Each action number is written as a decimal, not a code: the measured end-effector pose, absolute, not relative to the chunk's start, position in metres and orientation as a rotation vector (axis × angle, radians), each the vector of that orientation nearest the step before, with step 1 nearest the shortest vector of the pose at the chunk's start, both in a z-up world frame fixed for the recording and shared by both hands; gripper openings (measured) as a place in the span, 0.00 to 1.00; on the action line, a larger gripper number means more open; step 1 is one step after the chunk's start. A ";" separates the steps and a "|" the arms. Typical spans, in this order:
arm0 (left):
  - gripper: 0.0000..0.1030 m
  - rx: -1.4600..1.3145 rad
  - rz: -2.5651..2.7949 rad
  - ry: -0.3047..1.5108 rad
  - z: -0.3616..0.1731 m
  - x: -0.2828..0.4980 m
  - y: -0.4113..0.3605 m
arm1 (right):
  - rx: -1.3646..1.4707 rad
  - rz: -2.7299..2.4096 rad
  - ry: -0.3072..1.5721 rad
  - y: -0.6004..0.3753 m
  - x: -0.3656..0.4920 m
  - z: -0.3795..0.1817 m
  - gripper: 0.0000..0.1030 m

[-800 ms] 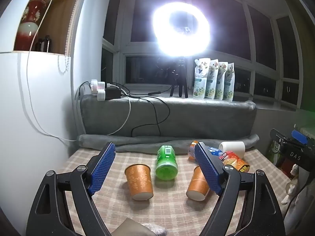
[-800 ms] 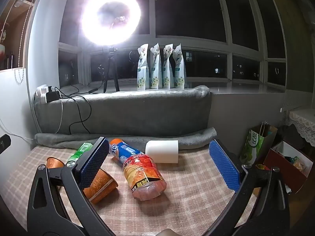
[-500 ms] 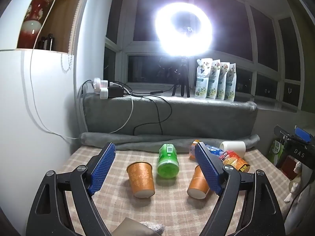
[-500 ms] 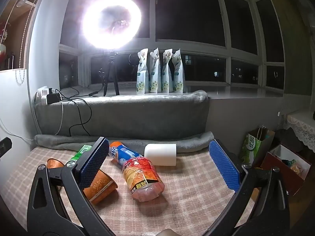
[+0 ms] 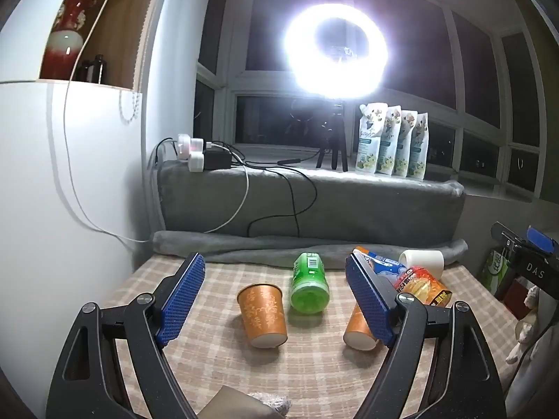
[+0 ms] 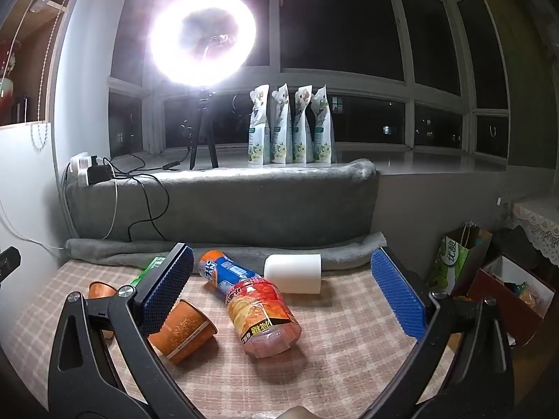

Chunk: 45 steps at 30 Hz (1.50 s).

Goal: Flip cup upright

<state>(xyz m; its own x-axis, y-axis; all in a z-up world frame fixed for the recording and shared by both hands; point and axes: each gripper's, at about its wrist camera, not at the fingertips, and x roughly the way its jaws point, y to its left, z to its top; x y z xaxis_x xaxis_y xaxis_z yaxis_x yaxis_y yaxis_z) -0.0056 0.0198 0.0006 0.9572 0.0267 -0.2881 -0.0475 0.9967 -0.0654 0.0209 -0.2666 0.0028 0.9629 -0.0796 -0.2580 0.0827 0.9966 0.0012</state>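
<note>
Cloth (image 5: 209, 356): beige/pink plaid check. Both cups (image 5: 262, 310) (image 6: 181, 328): orange, pale gold ornamental print. Bottle (image 5: 309, 284) at back edge: bright green, white barcode label. Jar (image 6: 262, 316): clear, red-orange label with black band. Can (image 6: 223, 272): blue, orange cap. Roll (image 6: 292, 274): plain white. Gripper pads (image 5: 180, 302) (image 6: 398, 296): blue, dotted texture, black frames.

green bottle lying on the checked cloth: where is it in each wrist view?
Left wrist: green bottle lies centre frame between the open gripper fingers, base toward the camera, just right of an orange cup.
Right wrist: only a green sliver shows at left, behind the gripper's left finger.
Shared landmark: white roll against the grey blanket.
</note>
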 end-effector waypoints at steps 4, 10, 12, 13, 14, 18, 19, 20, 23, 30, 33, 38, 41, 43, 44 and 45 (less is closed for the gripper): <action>0.80 -0.066 0.040 0.293 -0.001 -0.005 0.015 | 0.012 -0.082 0.261 -0.267 0.021 0.001 1.00; 0.80 -0.064 0.036 0.292 -0.002 -0.005 0.012 | 0.021 -0.092 0.258 -0.270 0.022 0.000 1.00; 0.80 -0.061 0.034 0.293 -0.002 -0.005 0.011 | 0.028 -0.093 0.259 -0.273 0.023 -0.001 1.00; 0.80 -0.060 0.033 0.294 -0.002 -0.005 0.010 | 0.030 -0.094 0.258 -0.275 0.022 -0.001 1.00; 0.80 -0.059 0.033 0.294 -0.003 -0.005 0.008 | 0.030 -0.095 0.258 -0.275 0.022 -0.002 1.00; 0.80 -0.059 0.033 0.297 -0.003 -0.004 0.008 | 0.031 -0.095 0.257 -0.275 0.022 -0.003 1.00; 0.80 -0.059 0.033 0.296 -0.003 -0.004 0.007 | 0.031 -0.095 0.256 -0.275 0.022 -0.003 1.00; 0.80 -0.059 0.032 0.295 -0.003 -0.004 0.008 | 0.031 -0.095 0.256 -0.275 0.022 -0.002 1.00; 0.80 -0.059 0.033 0.296 -0.002 -0.004 0.007 | 0.030 -0.094 0.256 -0.275 0.022 -0.002 1.00; 0.80 -0.065 0.034 0.296 -0.004 -0.004 0.007 | 0.027 -0.092 0.251 -0.275 0.022 -0.002 1.00; 0.80 -0.069 0.035 0.292 -0.004 -0.005 0.010 | 0.027 -0.091 0.251 -0.275 0.023 -0.002 1.00; 0.80 -0.071 0.035 0.291 -0.005 -0.007 0.011 | 0.023 -0.090 0.251 -0.274 0.023 -0.002 1.00; 0.80 -0.070 0.034 0.291 -0.005 -0.007 0.011 | 0.023 -0.091 0.250 -0.274 0.023 -0.002 1.00; 0.80 -0.070 0.034 0.291 -0.005 -0.006 0.011 | 0.022 -0.091 0.251 -0.274 0.023 -0.002 1.00; 0.80 -0.070 0.034 0.291 -0.005 -0.007 0.011 | 0.022 -0.090 0.252 -0.274 0.023 -0.002 1.00; 0.80 -0.070 0.035 0.292 -0.005 -0.007 0.011 | 0.021 -0.089 0.251 -0.274 0.023 -0.003 1.00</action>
<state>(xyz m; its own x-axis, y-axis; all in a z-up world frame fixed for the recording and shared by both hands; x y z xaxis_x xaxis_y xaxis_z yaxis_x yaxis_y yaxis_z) -0.0071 0.0113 -0.0050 0.9572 0.0243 -0.2884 -0.0446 0.9970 -0.0639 0.0228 -0.2743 -0.0026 0.9646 -0.0857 -0.2493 0.0909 0.9958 0.0094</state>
